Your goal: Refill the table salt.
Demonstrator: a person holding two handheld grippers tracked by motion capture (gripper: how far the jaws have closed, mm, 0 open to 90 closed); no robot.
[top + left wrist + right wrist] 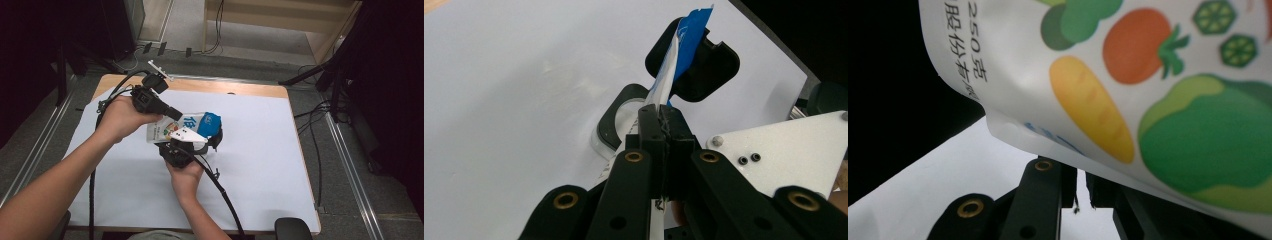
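Note:
A white and blue pouch (197,122) printed with vegetables is held above the middle of the white table cover (260,160). My left gripper (174,114) comes in from the left and is shut on the pouch's near edge; in the left gripper view its jaws (663,117) pinch the thin seam of the pouch (681,45), seen edge-on. My right gripper (192,145) reaches in from below, its white plate (182,134) in front of the pouch. In the right gripper view the printed pouch (1148,75) lies across the nearly closed jaws (1080,177), its lower edge at their tips.
Two black rounded pieces (701,65) show just beyond the pouch in the left gripper view. Black cables (225,195) trail from both grippers toward the table's near edge. Stands and loose cables (312,120) stand on the floor to the right.

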